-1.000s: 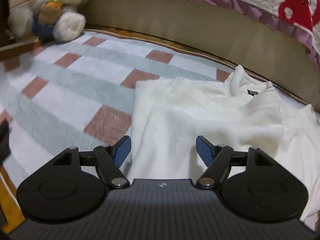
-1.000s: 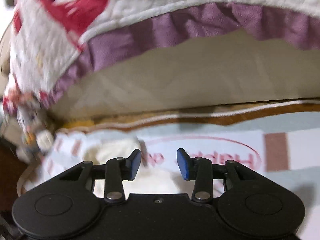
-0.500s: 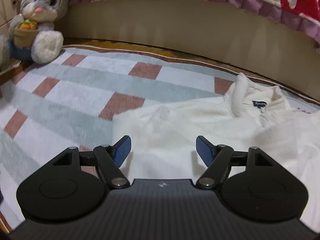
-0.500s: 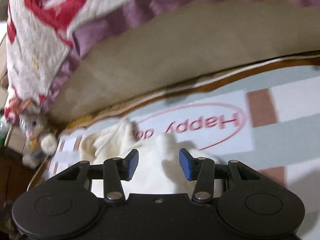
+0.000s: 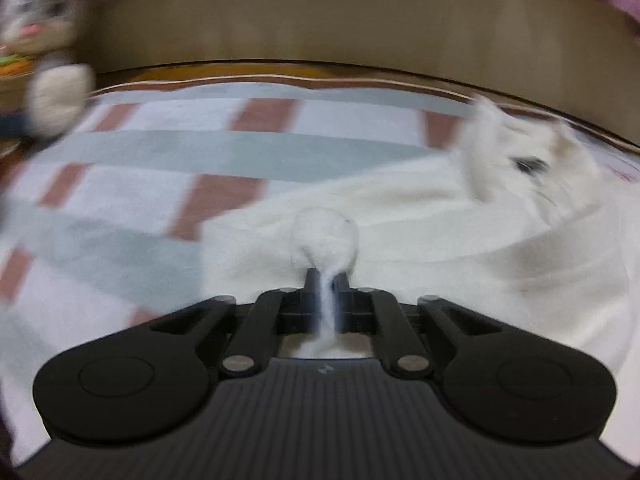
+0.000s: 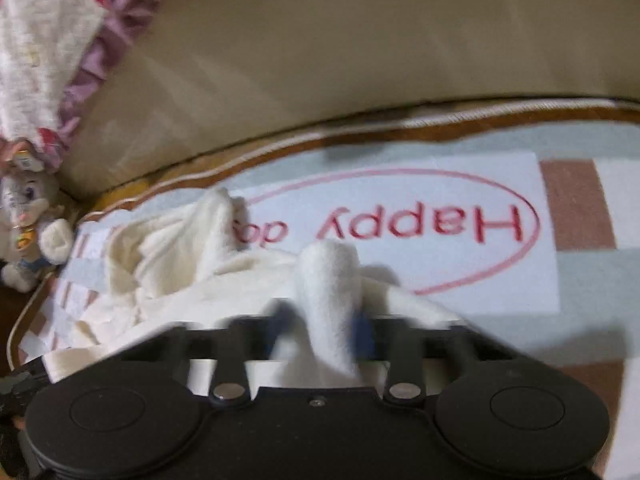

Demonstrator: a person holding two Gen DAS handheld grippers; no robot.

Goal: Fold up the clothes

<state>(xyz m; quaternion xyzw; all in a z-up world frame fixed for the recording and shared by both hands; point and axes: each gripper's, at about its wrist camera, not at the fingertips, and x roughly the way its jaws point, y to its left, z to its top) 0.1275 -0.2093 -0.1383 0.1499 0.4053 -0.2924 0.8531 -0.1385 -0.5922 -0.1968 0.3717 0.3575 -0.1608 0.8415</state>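
Your left hand-held gripper (image 5: 326, 300) is pinched fully shut on a tuft of the white garment (image 5: 440, 240); your right hand-held gripper (image 6: 320, 328) is closing, with a thick ridge of the same cloth bunched between its pads. Garment lies spread and rumpled on the checked blanket (image 5: 200, 148), collar end toward the beige bed side (image 6: 320, 60). Fabric looks fleecy, soft, light and limp, so expect sag between your two holds and some stretch. Take seams, shoulders or hem corners, not loose mid-panel cloth. Plush rabbit (image 6: 28, 220) sits well apart at the blanket's far corner.
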